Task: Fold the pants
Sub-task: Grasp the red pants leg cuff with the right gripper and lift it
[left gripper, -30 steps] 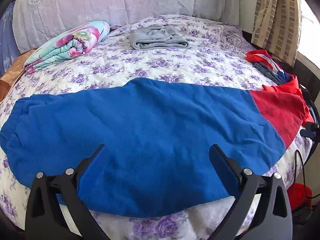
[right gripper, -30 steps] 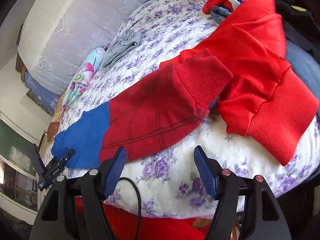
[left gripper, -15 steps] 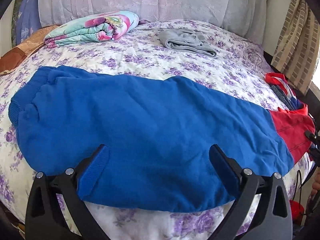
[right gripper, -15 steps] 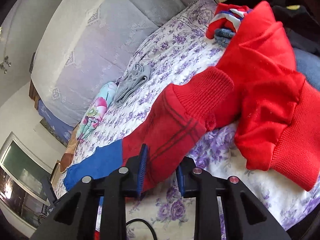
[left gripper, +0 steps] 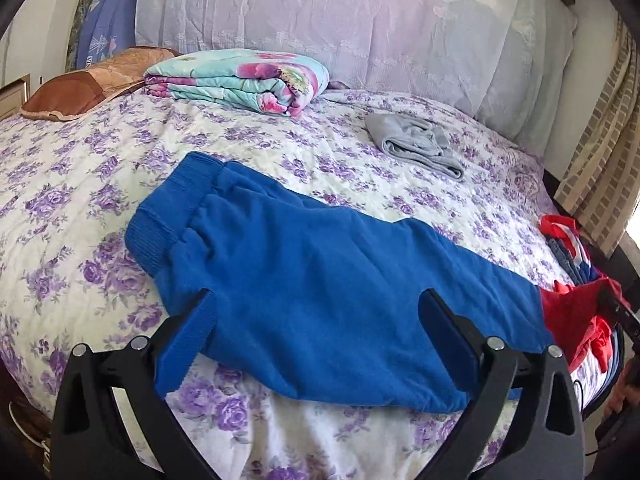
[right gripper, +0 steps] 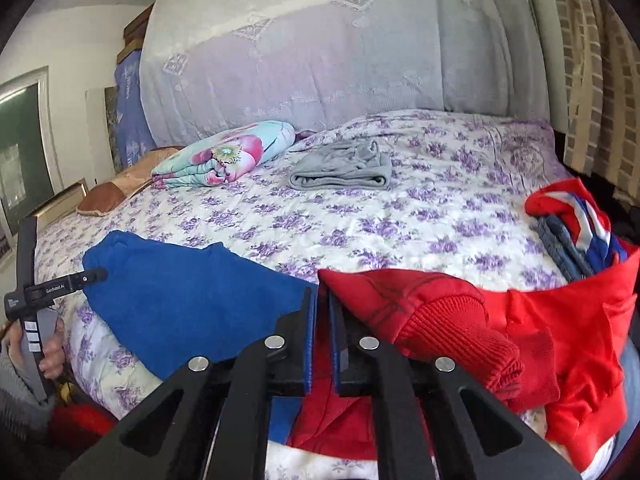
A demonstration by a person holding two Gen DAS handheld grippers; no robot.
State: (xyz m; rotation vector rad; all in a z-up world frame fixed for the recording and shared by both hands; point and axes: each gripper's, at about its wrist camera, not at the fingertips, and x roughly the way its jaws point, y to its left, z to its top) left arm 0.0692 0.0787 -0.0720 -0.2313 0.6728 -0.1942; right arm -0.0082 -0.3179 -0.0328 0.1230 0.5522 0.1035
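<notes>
Mostly the bed with its purple-flowered white quilt fills both views, though its near edge drops out of sight below the cameras and its right side is buried under clothes. Across the near half lie the blue-and-red fleece pants, blue waistband toward the left, red lower leg toward the right; the red end is bunched, and where it stops and the loose red knit garment beside it begins is hard to make out. Behind the pants the quilt stretches open up to a folded floral blanket and a folded grey garment, both well apart from the pants. A red, white and blue striped garment sits at the bed's right edge, partly cut off. The left gripper hovers over the pants' near blue hem, its fingers spread wide and released, holding nothing. The right gripper has its fingers clenched almost together at the blue-red seam, grasping the pants fabric between them.
</notes>
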